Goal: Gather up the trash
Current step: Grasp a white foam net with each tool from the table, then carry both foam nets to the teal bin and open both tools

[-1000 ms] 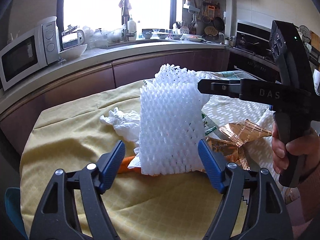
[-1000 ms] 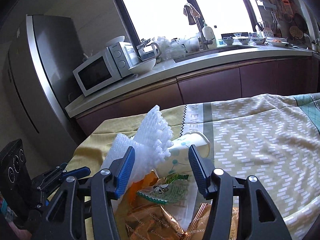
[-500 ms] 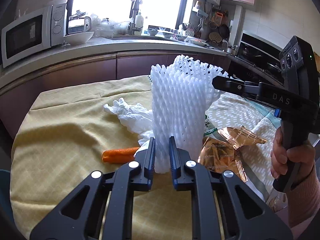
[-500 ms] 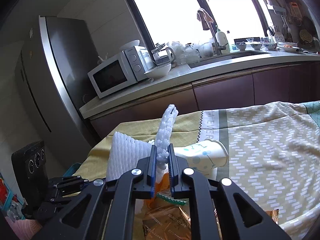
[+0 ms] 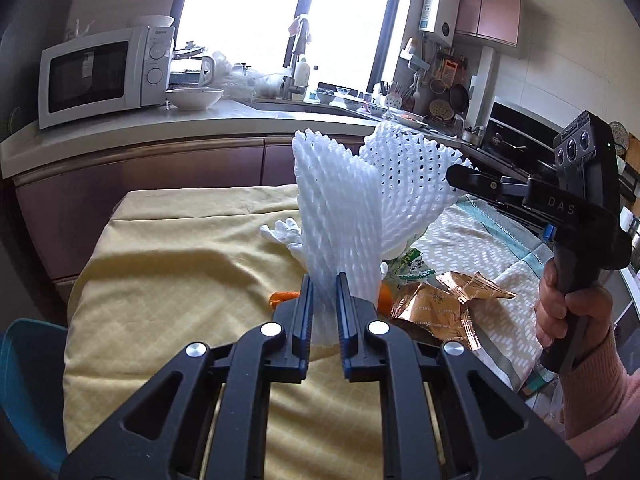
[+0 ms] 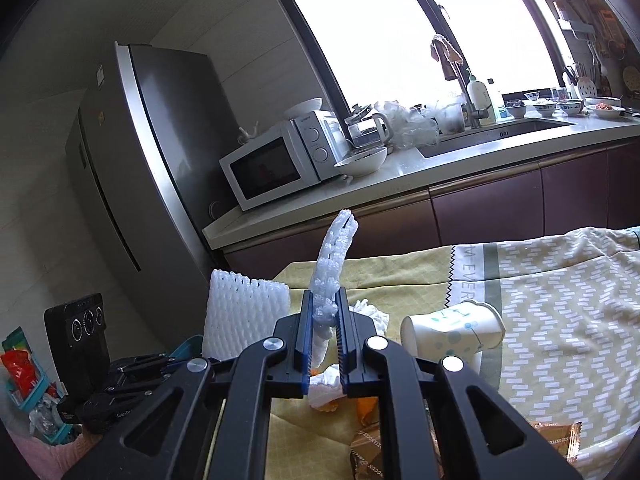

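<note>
The foam net sleeve (image 5: 340,216) in the left wrist view stands upright between the blue pads of your left gripper (image 5: 324,312). Its jaws have just been closing, and now they pinch the lower end of this sleeve, which is lifted above the yellow tablecloth (image 5: 180,280). A second foam net (image 5: 408,184) fans out just behind it, and the tip of your right gripper (image 5: 454,172) reaches its right edge. Your right hand (image 5: 568,312) holds the black handle at the right side. Under the sleeves you see a white crumpled tissue (image 5: 284,232), an orange carrot (image 5: 284,296) and copper-coloured snack wrappers (image 5: 440,304) lying on the cloth. A white microwave (image 5: 104,72) stands on the counter behind.

In the right wrist view, your right gripper (image 6: 324,332) has also just been closing its jaws. They now press on the thin edge of the second foam net (image 6: 334,264), which rises upward and leans a little to the right. The first sleeve (image 6: 244,308) shows to the left, and your left gripper (image 6: 140,372) is dark and low below it. A paper cup (image 6: 452,328) lies on its side on the cloth, to the right of the jaws. Wrappers (image 6: 372,448) lie near the bottom edge.
</note>
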A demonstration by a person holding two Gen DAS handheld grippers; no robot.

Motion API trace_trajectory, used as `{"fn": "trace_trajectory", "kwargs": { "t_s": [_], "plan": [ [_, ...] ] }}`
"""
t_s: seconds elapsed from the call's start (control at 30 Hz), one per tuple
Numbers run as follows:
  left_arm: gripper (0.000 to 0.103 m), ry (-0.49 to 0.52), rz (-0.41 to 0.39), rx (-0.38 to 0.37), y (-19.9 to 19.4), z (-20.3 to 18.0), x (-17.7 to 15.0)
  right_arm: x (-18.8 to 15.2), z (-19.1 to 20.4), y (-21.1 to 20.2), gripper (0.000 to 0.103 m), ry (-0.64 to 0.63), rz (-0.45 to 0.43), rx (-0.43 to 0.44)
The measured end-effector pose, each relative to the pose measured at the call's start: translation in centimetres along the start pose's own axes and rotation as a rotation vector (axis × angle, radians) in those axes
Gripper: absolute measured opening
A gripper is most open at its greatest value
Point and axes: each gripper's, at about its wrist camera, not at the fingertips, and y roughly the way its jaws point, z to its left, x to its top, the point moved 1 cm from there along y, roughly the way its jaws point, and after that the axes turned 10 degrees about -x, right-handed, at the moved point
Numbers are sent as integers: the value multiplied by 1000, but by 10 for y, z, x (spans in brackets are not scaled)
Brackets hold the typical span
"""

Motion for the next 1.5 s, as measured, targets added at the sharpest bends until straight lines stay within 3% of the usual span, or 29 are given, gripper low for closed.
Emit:
{"fn": "trace_trajectory", "kwargs": {
  "t_s": [0.47,1.1,1.5],
  "plan": [
    [12,-95,-56,148,-89,48,-28,-13,51,20,10,-27,84,171],
    [12,-232,-92,416,-183,123,-67,-34,152,90,10,-88,242,399],
    [12,-325,-72,546,-214,175,-95,-42,206,135,10,-138,324,462]
  ]
}}
